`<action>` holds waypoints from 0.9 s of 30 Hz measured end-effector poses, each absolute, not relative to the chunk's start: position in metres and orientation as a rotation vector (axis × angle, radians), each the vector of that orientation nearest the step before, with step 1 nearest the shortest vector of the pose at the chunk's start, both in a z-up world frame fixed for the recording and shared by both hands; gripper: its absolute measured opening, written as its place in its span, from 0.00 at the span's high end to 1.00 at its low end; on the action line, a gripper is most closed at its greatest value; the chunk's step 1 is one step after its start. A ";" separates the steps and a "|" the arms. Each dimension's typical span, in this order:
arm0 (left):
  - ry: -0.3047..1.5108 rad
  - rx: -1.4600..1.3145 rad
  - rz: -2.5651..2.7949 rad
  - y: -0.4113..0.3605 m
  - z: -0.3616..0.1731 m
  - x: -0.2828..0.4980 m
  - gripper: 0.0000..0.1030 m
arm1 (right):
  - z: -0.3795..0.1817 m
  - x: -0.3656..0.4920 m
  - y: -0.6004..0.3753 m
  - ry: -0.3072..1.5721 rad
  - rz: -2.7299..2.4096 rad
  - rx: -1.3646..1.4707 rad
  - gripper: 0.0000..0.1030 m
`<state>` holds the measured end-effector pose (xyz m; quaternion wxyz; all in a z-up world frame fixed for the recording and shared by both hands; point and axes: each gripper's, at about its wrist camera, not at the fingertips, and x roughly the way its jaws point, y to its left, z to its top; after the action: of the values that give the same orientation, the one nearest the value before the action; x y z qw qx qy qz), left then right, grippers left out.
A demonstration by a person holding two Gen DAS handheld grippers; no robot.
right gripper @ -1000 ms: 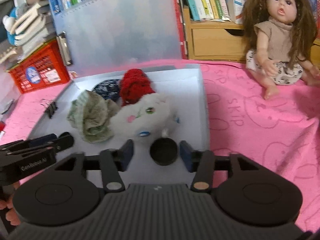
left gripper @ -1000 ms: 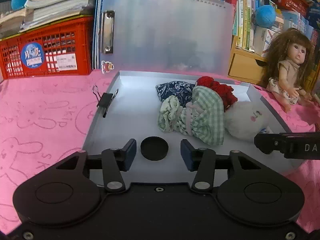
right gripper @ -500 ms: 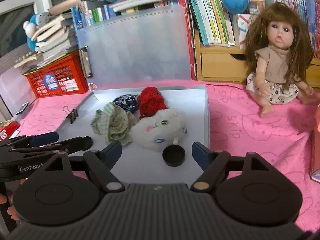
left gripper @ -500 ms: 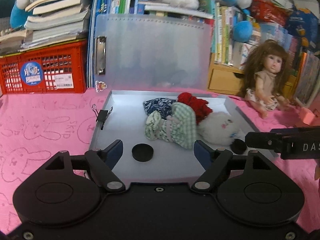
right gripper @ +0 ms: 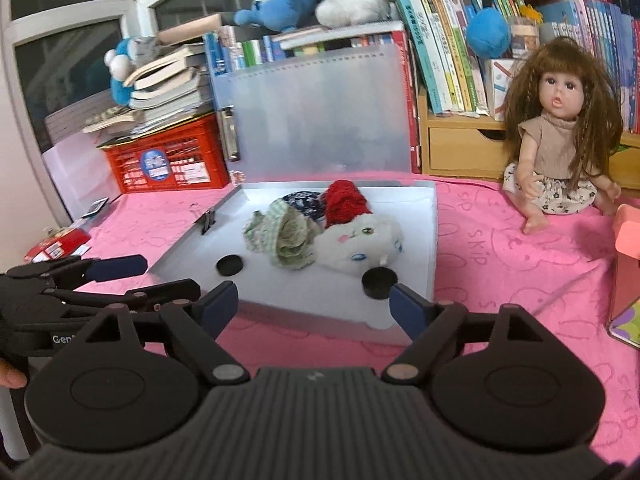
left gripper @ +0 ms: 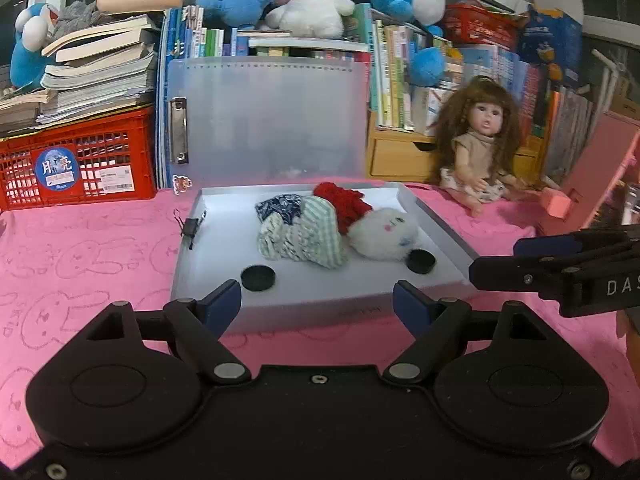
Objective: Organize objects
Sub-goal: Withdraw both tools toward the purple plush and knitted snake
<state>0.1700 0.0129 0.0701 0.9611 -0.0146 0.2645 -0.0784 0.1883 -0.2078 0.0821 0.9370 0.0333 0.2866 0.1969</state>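
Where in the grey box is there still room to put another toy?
Free: the box floor between the binder clip and the green checked cloth, behind the left black disc. Crowded: the right side, with red yarn, white plush and the other disc.

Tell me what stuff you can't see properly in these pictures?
- Blue patterned cloth: in the right wrist view, mostly hidden behind the checked cloth.
- Sticker on the red crate: left wrist view, writing too small to read.
- Pink box: right wrist view, cut off by the picture's edge.
- Books behind the case lid: blurred through the cloudy plastic.
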 end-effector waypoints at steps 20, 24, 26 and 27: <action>0.524 0.017 -0.208 0.010 0.063 0.096 0.18 | 0.062 0.126 -0.218 0.589 0.419 0.027 0.11; 0.539 0.020 -0.219 0.007 0.056 0.086 0.18 | 0.056 0.118 -0.221 0.594 0.418 0.024 0.11; 0.550 0.015 -0.225 0.007 0.053 0.081 0.18 | 0.053 0.114 -0.223 0.599 0.420 0.027 0.11; 0.555 0.011 -0.227 0.007 0.052 0.080 0.18 | 0.052 0.112 -0.223 0.601 0.421 0.028 0.11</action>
<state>0.0799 0.0070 0.0516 0.9554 0.0056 0.2734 -0.1118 0.1121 -0.2230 0.0516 0.9334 0.0135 0.2936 0.2060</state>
